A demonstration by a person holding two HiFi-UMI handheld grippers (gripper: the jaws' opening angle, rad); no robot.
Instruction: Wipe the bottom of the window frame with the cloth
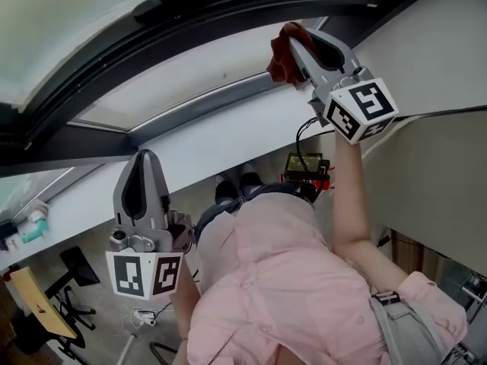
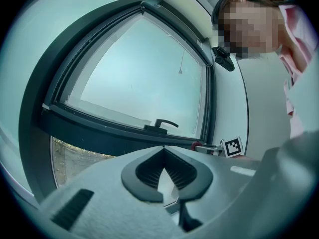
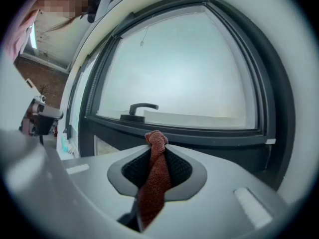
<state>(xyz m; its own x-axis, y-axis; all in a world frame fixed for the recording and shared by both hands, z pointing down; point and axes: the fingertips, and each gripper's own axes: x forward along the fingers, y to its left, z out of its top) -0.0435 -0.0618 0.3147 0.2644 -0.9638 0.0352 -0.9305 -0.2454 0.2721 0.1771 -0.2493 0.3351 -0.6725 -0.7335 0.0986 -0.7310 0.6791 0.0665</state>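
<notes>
Clearly, the right gripper view settles the grip: the right gripper (image 3: 157,148) has its jaws closed on a rust-red cloth (image 3: 154,183). The cloth runs as a twisted strip between the pads and bunches into a knob past the tips. That knob sits in line with the dark bottom rail of the window frame (image 3: 209,136), below the window handle (image 3: 142,107). Whether it actually presses on the rail cannot be told from there. The head view adds the reach: the right gripper (image 1: 293,40) is held high on a raised arm, and the cloth (image 1: 280,59) sits at the rail's edge, partly covered by the gripper's body and marker cube (image 1: 361,109). The left gripper (image 1: 144,157) hangs low and well apart, over the white sill. Its own view shows the left gripper (image 2: 162,147) with jaws together, tips meeting, and nothing between them. Beyond them the same handle (image 2: 162,123) and the other gripper's marker cube (image 2: 233,147) appear. In the head view the person's pink shirt (image 1: 281,280) blocks much of the floor, leaving shoes (image 1: 236,181) and a yellow-and-black device (image 1: 304,164) visible.
</notes>
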